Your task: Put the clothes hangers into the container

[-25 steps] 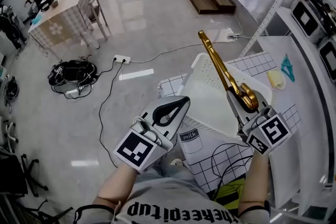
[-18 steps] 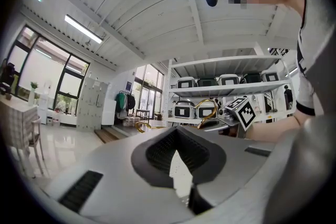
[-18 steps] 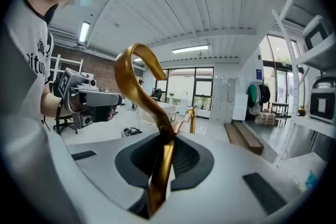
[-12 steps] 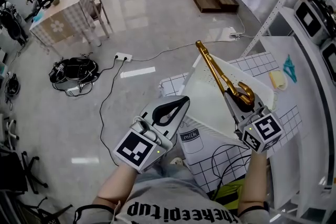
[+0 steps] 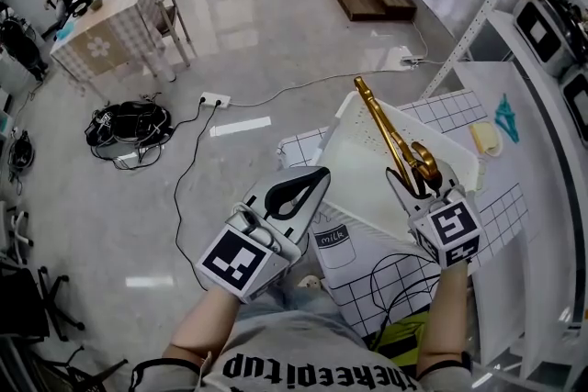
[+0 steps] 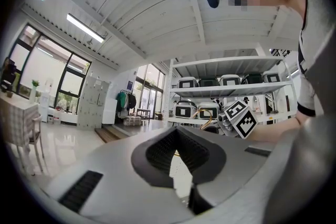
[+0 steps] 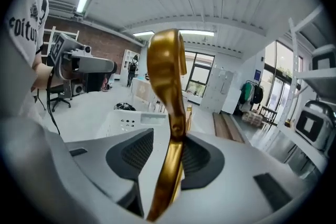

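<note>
The right gripper (image 5: pixel 411 185) (image 7: pixel 170 139) has its jaws well apart. They have just been opening. The hanger (image 5: pixel 386 128) (image 7: pixel 167 76), gold, stands between them, clear of the left pad and close against the right one, not pinched. Its hook curls just above the jaws, and its long arm slants up and away over the container (image 5: pixel 358 174) (image 7: pixel 126 123), which lies straight ahead of and below the gripper. Under the container is a grid cloth (image 5: pixel 459 110). Off to the left, the left gripper (image 5: pixel 317 175) (image 6: pixel 177 131) has its tips together on nothing, just beside the container's near edge.
</note>
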`<state>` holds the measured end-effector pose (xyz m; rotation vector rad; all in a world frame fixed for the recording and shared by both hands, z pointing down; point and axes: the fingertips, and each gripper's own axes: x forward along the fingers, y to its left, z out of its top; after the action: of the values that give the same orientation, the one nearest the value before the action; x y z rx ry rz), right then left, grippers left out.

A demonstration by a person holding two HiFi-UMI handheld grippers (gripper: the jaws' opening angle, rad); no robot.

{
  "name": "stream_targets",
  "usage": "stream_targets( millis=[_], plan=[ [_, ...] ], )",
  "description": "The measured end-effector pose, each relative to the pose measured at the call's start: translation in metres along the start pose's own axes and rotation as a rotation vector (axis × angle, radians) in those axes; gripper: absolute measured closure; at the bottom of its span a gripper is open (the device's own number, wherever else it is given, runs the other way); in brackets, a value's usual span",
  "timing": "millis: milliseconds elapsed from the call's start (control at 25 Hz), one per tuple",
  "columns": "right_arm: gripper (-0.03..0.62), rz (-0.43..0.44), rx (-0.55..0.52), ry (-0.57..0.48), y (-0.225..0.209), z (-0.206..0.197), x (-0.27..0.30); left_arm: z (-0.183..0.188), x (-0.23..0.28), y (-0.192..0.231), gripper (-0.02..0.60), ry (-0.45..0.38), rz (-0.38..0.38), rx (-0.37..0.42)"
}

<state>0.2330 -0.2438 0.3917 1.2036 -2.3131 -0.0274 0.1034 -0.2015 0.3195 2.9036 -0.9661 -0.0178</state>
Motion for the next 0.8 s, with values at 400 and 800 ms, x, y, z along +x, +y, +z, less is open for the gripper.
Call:
stream_targets(
  millis=[400, 800],
  plan=[
    [0.407, 0.061, 0.066, 0.036, 0.007, -0.011, 0.000, 0.002, 0.000, 0.000, 0.568, -0.004, -0.003, -0.002],
    [0.402, 0.027, -0.042, 0.176, 0.006, -0.030, -0.002, 0.003, -0.001, -0.002, 0.568, -0.006, -0.007, 0.002]
  ],
)
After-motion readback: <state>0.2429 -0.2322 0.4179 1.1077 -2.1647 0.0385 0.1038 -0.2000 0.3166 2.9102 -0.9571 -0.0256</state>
